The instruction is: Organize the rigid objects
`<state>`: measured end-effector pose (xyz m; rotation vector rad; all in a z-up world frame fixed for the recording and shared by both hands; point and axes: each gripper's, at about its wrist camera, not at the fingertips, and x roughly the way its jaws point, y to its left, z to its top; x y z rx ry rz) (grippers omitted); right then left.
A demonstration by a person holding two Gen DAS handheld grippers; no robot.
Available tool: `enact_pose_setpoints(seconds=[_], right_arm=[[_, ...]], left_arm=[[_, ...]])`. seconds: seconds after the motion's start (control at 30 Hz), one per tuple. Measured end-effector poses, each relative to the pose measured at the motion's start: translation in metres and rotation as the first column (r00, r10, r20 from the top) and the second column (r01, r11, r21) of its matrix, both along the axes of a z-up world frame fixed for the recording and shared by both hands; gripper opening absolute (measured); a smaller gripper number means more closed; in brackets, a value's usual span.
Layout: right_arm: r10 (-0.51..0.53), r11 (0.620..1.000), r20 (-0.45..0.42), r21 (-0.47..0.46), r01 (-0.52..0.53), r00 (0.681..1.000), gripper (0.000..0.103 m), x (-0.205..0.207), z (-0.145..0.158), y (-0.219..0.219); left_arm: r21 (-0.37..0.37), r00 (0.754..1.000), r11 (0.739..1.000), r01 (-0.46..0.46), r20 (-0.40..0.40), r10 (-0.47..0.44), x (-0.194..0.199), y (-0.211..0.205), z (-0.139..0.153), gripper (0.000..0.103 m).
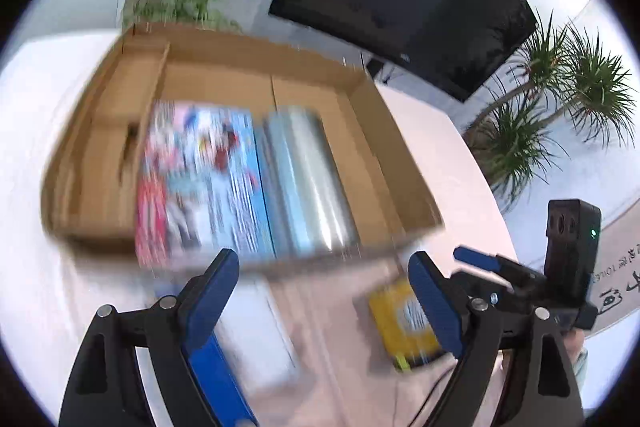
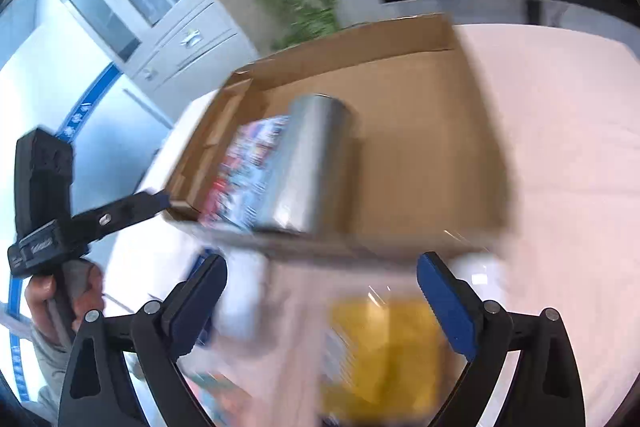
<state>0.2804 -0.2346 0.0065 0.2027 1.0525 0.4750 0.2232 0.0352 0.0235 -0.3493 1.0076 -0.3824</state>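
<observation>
**Both grippers wide open over a half-filled box**

Biggest thing out there is the pale worktop (image 1: 432,163), and sitting on it, the open cardboard box (image 2: 420,131). Inside, a colourful printed box (image 1: 200,179) lies flat, with a silvery cylinder (image 2: 308,163) on its side right beside it, touching or nearly so. Nearer the cameras, a yellow packet (image 2: 384,351) rests on the worktop outside the box. Left gripper (image 1: 324,275): jaws spread wide, holding nothing. Right gripper (image 2: 322,279): jaws spread wide too, nothing held, yellow packet blurred just beneath.
</observation>
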Motion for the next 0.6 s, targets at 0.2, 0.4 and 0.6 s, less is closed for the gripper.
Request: enact_pose_setpoints(seconds=[0.2, 0.4, 0.6], right_arm=[[0.035, 0.987, -0.098, -0.154, -0.05, 0.995, 0.077, -0.027, -0.049, -0.003], [0.155, 0.978, -0.106, -0.125, -0.168, 0.982, 0.078, -0.085, -0.051, 0.026], [0.244, 0.97, -0.196, 0.039, -0.241, 0.95, 0.091, -0.105, -0.066, 0.046]], left_arm=[[-0.092, 0.998, 0.996, 0.003, -0.066, -0.009, -0.037, -0.017, -0.033, 0.087], [-0.167, 0.982, 0.985, 0.038, -0.177, -0.068, -0.069, -0.031, -0.059, 0.087], [-0.165, 0.959, 0.986, 0.029, -0.275, -0.074, -0.076, -0.039, -0.086, 0.088]])
